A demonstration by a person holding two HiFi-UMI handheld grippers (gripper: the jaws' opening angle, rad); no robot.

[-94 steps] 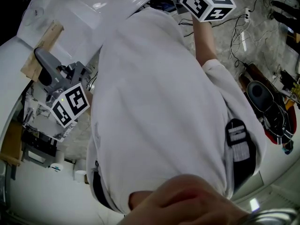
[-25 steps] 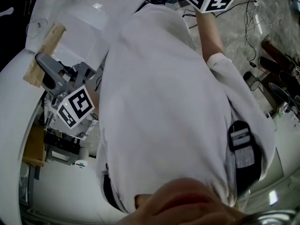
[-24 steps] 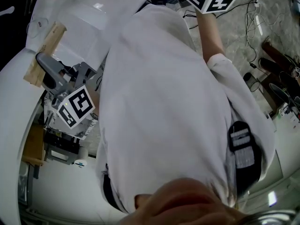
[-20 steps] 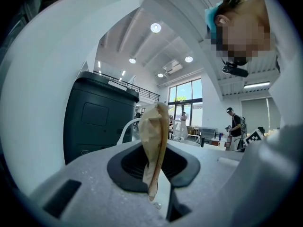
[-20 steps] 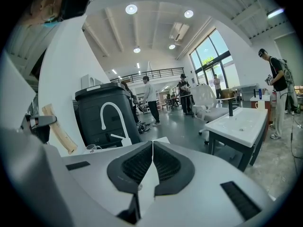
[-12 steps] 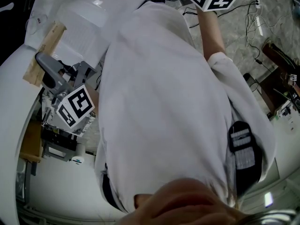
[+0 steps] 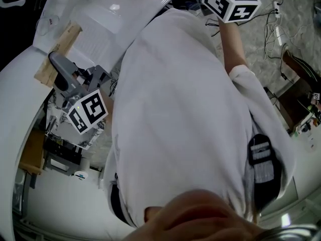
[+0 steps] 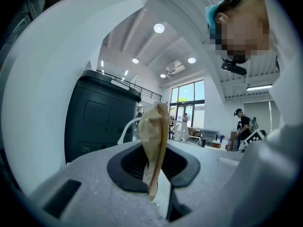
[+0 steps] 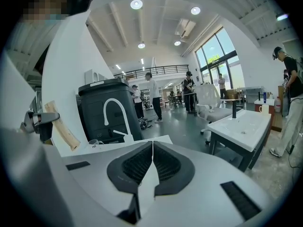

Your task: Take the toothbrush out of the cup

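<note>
— Hardly anything has moved since a second ago. The left marker cube [image 7: 89, 113] and right marker cube [image 7: 233, 1] sit slightly further right in the head view, which looks like the head shifting, not the hands.
— And the left gripper [image 8: 154, 169]?
— Its jaws pinch a flat tan stick, which I take for the toothbrush [image 8: 154, 126]. It stands upright at the frame's centre, held in the air.
— The right gripper [image 9: 152, 163]?
— Jaws pressed together, nothing between them.
— Where's the cup?
— Left of centre in the right gripper view, what seems a small clear cup [image 9: 94, 144] stands on the white counter [image 9: 147, 140] by the faucet [image 9: 115, 115], well apart from the toothbrush.
— So the task?
— Done, I judge: the toothbrush is out. Only setting it down could remain.
</note>
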